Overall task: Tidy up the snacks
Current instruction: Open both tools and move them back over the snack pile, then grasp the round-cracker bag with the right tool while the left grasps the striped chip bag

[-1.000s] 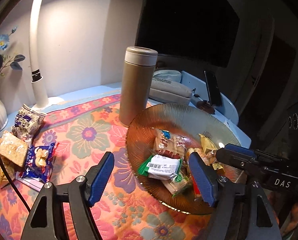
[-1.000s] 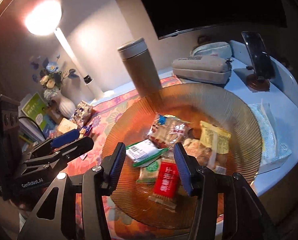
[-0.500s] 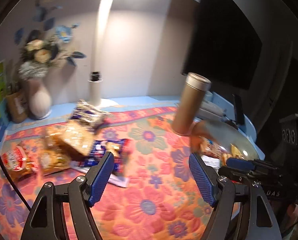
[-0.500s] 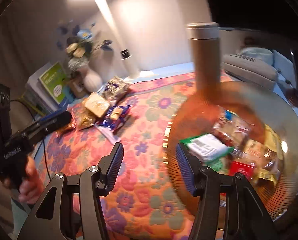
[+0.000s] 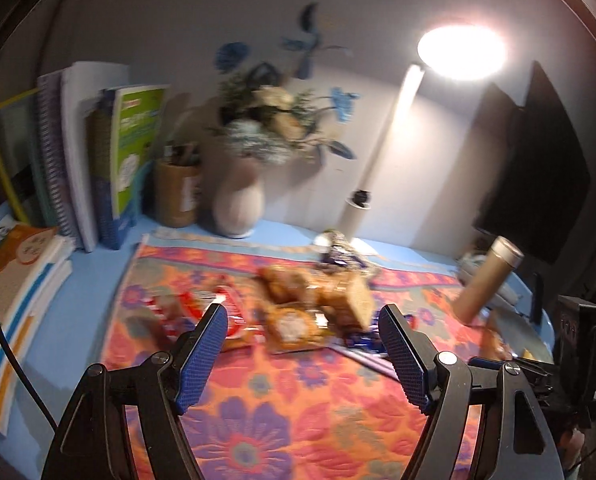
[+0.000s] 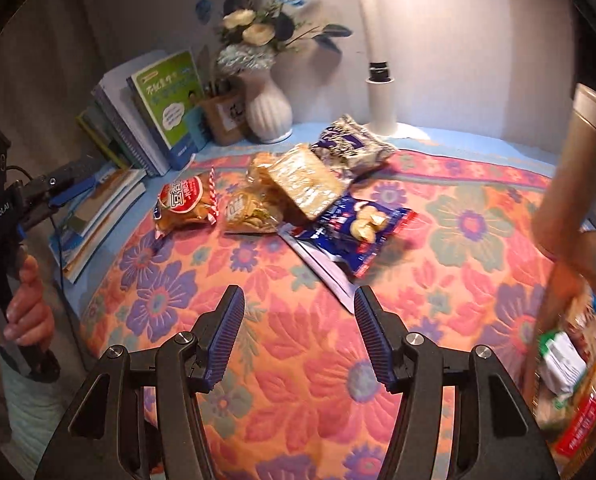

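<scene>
The right claw (image 6: 296, 330) is held apart over the quilted floral cloth (image 6: 298, 360); its ribbed blue pads have just been spreading and nothing is gripped between them. The left claw (image 5: 302, 350), with dimpled blue pads, is likewise held wide and empty.

Beyond the right claw, the loose snacks are clustered on the cloth: a glossy blue crinkled packet (image 6: 358, 228) lies nearest, overlapped by a clear wrapper of flat golden crackers (image 6: 306, 184). A small yellow pouch (image 6: 250, 210) and a red-labelled bag (image 6: 186, 204) are set to the left, a dark blue-and-silver bag (image 6: 352, 146) behind.

At the right edge, more packets are seen in a ribbed amber glass bowl (image 6: 570, 380), beside a smooth metal flask (image 6: 574, 168). A fluted white vase (image 6: 268, 112) and upright books (image 6: 154, 112) are ranged along the blue counter (image 6: 438, 134).
</scene>
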{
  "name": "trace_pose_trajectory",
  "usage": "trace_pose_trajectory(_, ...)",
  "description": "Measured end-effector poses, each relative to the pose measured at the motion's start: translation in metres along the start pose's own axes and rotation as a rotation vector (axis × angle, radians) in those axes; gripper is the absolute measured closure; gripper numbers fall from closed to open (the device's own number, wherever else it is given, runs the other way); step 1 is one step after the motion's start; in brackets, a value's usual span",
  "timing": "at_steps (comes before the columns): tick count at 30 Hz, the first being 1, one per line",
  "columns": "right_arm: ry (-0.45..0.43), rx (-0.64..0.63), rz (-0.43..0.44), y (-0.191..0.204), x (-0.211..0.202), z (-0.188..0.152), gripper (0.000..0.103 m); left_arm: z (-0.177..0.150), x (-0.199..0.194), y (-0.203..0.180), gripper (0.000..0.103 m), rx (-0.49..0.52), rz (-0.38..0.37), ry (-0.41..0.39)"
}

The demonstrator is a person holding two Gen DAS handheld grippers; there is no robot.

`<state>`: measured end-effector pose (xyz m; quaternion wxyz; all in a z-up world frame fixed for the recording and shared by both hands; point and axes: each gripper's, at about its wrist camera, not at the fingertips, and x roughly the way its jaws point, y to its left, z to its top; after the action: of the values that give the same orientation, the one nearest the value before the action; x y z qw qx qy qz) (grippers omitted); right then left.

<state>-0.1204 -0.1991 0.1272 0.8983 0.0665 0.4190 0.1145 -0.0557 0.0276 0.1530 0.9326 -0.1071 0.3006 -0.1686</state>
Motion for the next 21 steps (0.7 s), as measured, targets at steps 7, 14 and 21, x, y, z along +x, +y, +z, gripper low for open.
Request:
trace_pose_trajectory(7,0.074,-0.049,-0.023,0.014,0.059,0.012,0.046,-0.002,0.018,0.074,0.012,-0.117,0.102,0.016)
trace_pose_trajectory(14,0.126,-0.054,0.025,0.020,0.108,0.031,0.046,-0.002,0.081,0.109,0.012,-0.215,0.089,0.120)
trace_pose_trajectory(21,0.134,0.003,0.085,0.021,0.147,0.060,0.046,-0.002,0.152,0.099,0.011,-0.207,0.129,0.242)
